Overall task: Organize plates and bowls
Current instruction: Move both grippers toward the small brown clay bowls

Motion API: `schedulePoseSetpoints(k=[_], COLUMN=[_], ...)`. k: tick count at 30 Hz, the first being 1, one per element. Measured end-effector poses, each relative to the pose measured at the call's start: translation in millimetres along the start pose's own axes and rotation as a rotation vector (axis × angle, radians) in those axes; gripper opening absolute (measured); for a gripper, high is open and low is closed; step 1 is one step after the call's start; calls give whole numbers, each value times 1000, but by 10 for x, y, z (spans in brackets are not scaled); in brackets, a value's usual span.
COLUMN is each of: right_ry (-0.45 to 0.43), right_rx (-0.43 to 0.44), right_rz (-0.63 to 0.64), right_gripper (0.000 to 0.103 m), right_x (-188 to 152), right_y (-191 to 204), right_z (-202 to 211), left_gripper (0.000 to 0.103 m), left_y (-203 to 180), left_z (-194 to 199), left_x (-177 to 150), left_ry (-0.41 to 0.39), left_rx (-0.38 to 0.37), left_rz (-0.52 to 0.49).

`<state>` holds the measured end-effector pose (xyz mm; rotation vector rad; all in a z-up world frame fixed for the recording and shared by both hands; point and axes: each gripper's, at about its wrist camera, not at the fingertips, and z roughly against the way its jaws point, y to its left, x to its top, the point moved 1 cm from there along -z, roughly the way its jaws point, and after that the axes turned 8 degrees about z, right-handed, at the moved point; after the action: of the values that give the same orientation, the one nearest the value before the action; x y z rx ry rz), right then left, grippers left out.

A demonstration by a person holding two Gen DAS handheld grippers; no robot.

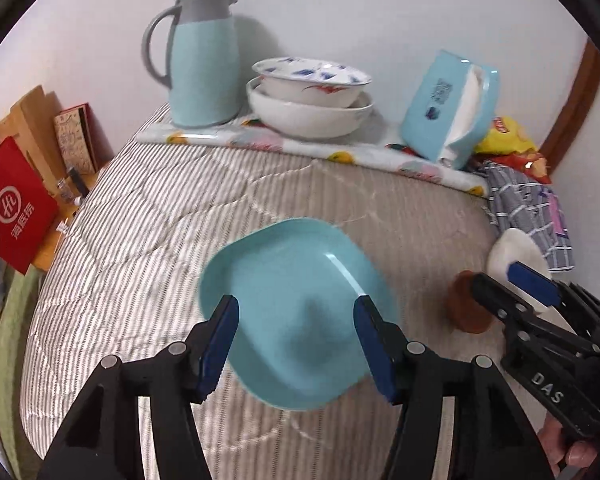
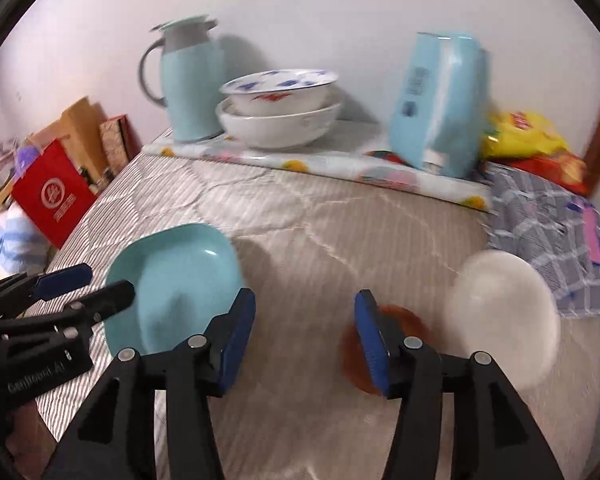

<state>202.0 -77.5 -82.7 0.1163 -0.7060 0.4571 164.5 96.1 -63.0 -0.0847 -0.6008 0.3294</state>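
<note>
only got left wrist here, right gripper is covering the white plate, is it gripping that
observer: no, the right gripper is open and empty. The white plate lies outside its right finger, ungripped.
operator: and the brown thing beside it
observer: a small brown dish, flat on the striped quilt, partly hidden behind the right finger, just left of the white plate.
</note>
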Motion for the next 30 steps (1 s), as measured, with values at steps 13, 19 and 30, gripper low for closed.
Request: schedulePoseSetpoints(k=[13, 19, 30], right_ry=[-41, -33, 6], right_rx=[-180, -232, -224], right_rz=[-204, -276, -350], right_gripper=[57, 59, 59], right_x=[-752, -1076, -1398], right_y=[-1051, -1448, -1807], right_z=[922, 1104, 1061], left_gripper=[58, 58, 58], left_y=[-919, -1273, -1564], left_z=[232, 186, -270], left_x=[-250, -359, -381], left_ry=[-42, -51, 21], left_rx=[-84, -75, -22], left_rz=[-101, -146, -199])
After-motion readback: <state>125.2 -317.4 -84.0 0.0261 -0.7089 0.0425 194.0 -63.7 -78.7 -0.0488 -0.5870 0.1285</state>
